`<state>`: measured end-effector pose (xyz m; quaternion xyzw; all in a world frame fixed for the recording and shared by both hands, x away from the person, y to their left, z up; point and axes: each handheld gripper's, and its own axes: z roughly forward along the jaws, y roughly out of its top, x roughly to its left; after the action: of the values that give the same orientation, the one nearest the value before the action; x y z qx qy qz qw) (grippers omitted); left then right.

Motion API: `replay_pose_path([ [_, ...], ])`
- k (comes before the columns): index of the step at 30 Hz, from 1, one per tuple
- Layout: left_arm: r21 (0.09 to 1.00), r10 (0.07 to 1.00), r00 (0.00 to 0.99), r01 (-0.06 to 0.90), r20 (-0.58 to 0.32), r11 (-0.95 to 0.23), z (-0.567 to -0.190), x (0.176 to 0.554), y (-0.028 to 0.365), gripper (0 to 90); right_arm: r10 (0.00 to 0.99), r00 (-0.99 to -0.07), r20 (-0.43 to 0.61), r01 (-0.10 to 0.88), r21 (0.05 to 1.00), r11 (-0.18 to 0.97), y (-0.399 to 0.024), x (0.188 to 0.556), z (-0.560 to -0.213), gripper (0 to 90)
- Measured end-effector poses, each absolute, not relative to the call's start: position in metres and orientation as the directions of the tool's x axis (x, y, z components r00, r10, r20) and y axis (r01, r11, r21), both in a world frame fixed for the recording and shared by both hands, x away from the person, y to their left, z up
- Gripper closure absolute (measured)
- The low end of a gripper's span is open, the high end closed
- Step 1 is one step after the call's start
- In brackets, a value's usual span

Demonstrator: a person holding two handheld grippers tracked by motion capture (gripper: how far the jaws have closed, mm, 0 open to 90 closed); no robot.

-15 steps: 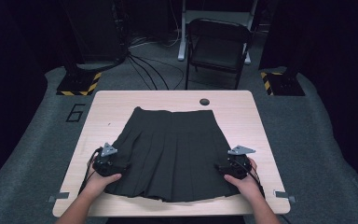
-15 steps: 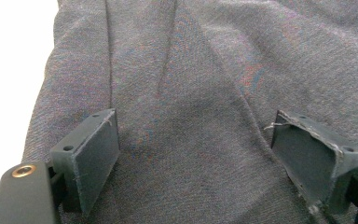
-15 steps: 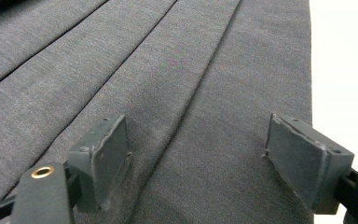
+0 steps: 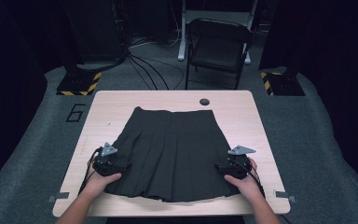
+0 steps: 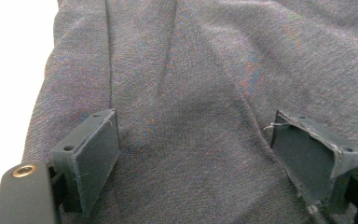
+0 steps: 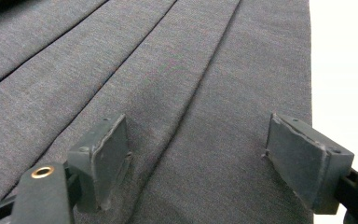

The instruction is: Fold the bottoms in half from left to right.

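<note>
A dark grey pleated skirt (image 4: 172, 151) lies flat on the light wooden table (image 4: 242, 112), waistband at the far side. My left gripper (image 4: 117, 164) rests at the skirt's left edge near the hem, held by a hand. In the left gripper view its jaws stand wide apart over the fabric (image 5: 191, 93), nothing pinched between the pads (image 5: 95, 144). My right gripper (image 4: 224, 167) sits at the skirt's right edge. Its pads (image 6: 107, 154) are likewise spread over the pleats (image 6: 168, 93), pressing on nothing.
A small round hole (image 4: 204, 101) marks the table's far edge. A black folding chair (image 4: 216, 46) stands behind the table, with cables on the floor. Hazard-striped stand bases (image 4: 79, 84) sit at the far left and right.
</note>
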<state>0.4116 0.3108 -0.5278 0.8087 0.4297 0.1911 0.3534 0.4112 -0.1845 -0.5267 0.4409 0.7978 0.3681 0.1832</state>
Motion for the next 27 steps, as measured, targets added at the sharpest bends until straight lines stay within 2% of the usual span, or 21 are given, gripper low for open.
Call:
replay_pose_path([
  [13, 0.73, 0.833, 0.553, 0.571, -0.004, -0.376, -0.527, 0.41, 0.311, 16.8, 0.838, -0.545, 0.034, 0.568, 0.75, 0.339, -0.185, 0.411, -0.527, 20.1],
  [18, 0.718, 0.84, 0.542, 0.589, -0.01, -0.371, -0.524, 0.411, 0.311, 20.8, 0.837, -0.546, 0.035, 0.568, 0.75, 0.339, -0.185, 0.411, -0.527, 19.9],
  [19, 0.721, 0.844, 0.535, 0.589, -0.009, -0.365, -0.524, 0.411, 0.31, 24.3, 0.838, -0.545, 0.035, 0.569, 0.75, 0.339, -0.185, 0.411, -0.527, 19.9],
  [22, 0.713, 0.852, 0.523, 0.605, -0.022, -0.353, -0.521, 0.41, 0.31, 27.4, 0.837, -0.545, 0.035, 0.568, 0.75, 0.338, -0.185, 0.411, -0.527, 19.9],
  [27, 0.726, 0.859, 0.507, 0.617, -0.072, -0.304, -0.516, 0.411, 0.31, 32.2, 0.838, -0.544, 0.035, 0.57, 0.749, 0.339, -0.185, 0.411, -0.527, 19.9],
])
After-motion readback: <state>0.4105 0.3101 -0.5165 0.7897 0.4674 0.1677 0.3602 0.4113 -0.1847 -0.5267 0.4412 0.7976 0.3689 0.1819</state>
